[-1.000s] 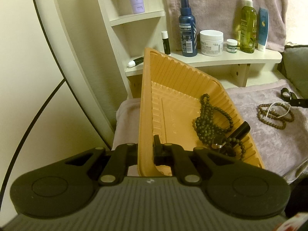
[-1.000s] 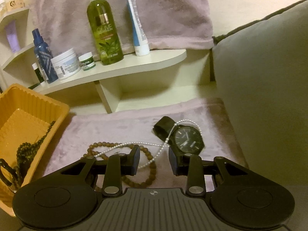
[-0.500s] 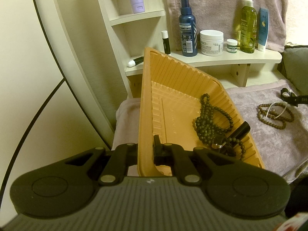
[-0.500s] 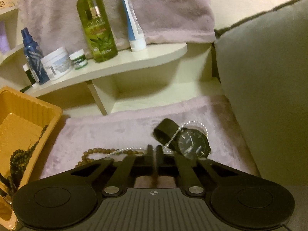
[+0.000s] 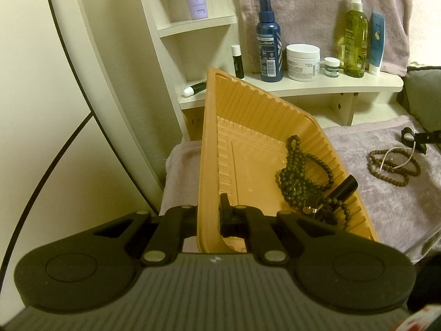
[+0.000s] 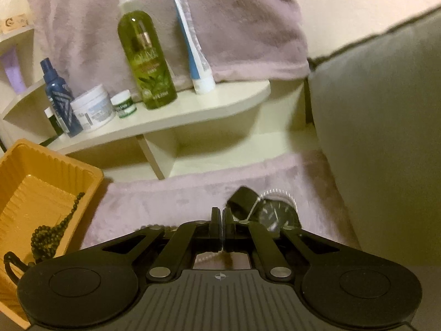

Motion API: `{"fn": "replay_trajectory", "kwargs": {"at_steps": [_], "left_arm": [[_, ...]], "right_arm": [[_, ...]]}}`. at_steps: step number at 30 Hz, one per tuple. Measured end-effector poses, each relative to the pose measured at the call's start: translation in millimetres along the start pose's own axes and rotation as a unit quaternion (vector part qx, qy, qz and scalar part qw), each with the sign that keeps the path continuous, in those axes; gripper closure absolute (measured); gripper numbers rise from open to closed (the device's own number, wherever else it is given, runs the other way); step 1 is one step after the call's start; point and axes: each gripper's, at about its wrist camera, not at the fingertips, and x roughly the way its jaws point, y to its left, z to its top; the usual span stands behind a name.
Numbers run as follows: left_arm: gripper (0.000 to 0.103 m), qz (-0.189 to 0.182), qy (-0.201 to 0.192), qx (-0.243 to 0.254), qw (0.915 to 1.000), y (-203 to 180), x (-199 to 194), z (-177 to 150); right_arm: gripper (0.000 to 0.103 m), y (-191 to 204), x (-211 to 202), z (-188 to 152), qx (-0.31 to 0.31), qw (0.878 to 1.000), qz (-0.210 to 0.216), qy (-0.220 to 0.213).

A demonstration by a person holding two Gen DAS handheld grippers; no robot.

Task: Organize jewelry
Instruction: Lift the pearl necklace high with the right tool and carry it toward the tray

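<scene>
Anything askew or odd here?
Yes: the orange tray is tipped up on one side, its wall pinched in the left claw, so the dark bead necklace has slid to its low side. One tube lies flat on the shelf.

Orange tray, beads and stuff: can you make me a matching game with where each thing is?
Things:
1. dark green beads
2. brown beads
3. watch
4. green bottle

Places:
A. on the white shelf
B. in the orange tray
C. on the pink towel, with a white string across them
D. on the pink towel, just past the right claw

Pairs: 1-B, 2-C, 3-D, 4-A
</scene>
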Motion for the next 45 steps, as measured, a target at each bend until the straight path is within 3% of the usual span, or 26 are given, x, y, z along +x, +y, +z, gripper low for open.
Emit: {"fn": "replay_trajectory", "kwargs": {"at_steps": [5, 9, 14, 21, 22, 24, 45], "left_arm": [[0.097, 0.0, 0.0, 0.0, 1.0, 0, 0, 0], [0.097, 0.0, 0.0, 0.0, 1.0, 0, 0, 0], [0.097, 0.0, 0.0, 0.0, 1.0, 0, 0, 0], [0.097, 0.0, 0.001, 0.0, 1.0, 0, 0, 0], [0.097, 0.0, 0.0, 0.0, 1.0, 0, 0, 0], [0.097, 0.0, 0.0, 0.0, 1.0, 0, 0, 0], [0.097, -0.003, -0.004, -0.002, 1.0, -2, -3, 0]], "right_arm": [[0.094, -5, 5, -7, 0.019, 1.0, -0.01, 0.005], [0.08, -8, 7, -9, 0.037, 0.999, -0.015, 0.005], [0.08, -13, 13, -11, 0.066, 0.998, -0.01, 0.011], [0.082, -16, 23, -11, 0.095, 0.995, 0.001, 0.002], [0.094, -15, 23, -10, 0.092, 0.996, 0.001, 0.001], [0.1, -13, 20, -5, 0.08, 0.997, 0.001, -0.005], [0.101, 22, -67, 73, 0.002, 0.99, 0.081, -0.114]]}}
